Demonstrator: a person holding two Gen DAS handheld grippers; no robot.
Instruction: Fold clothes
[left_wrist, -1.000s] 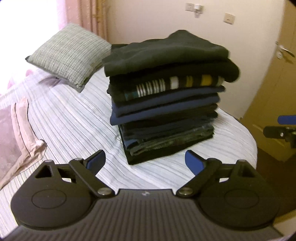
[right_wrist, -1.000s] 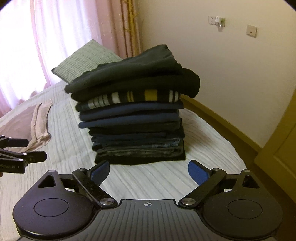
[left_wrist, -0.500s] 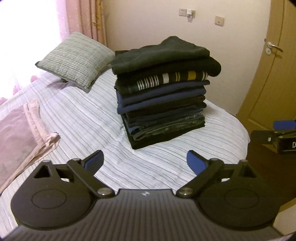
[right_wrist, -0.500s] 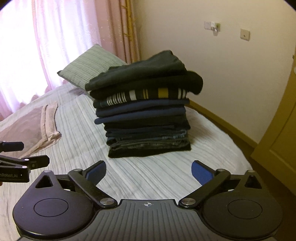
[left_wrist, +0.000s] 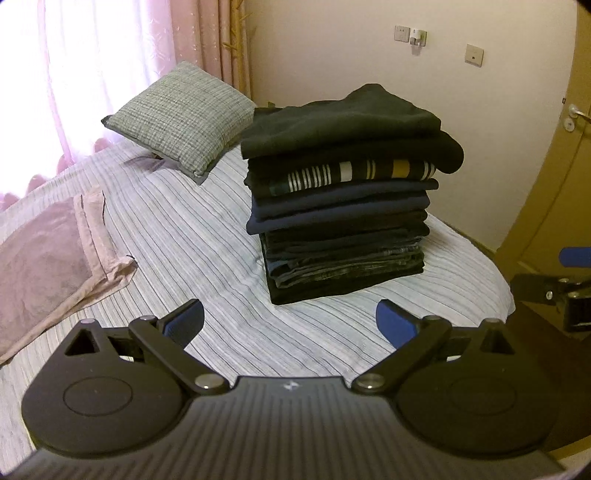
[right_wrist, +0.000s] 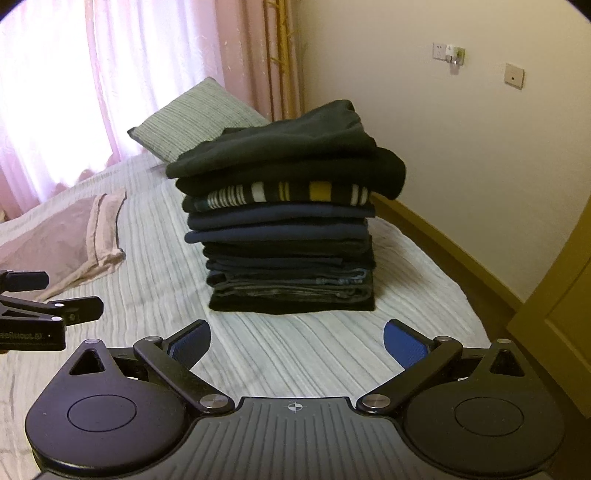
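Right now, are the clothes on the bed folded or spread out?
Folded. The clothes sit in one tall, neat pile on the bed, each piece flat on the next.

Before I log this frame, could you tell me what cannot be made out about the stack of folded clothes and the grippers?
- Stack of folded clothes: its back side faces away in both wrist views.
- Lower dark layers: too dark to count in either view.
- Left gripper, right gripper: open and empty; the hands holding them are outside both frames.
- Pink pillow: cut off by the left edge.
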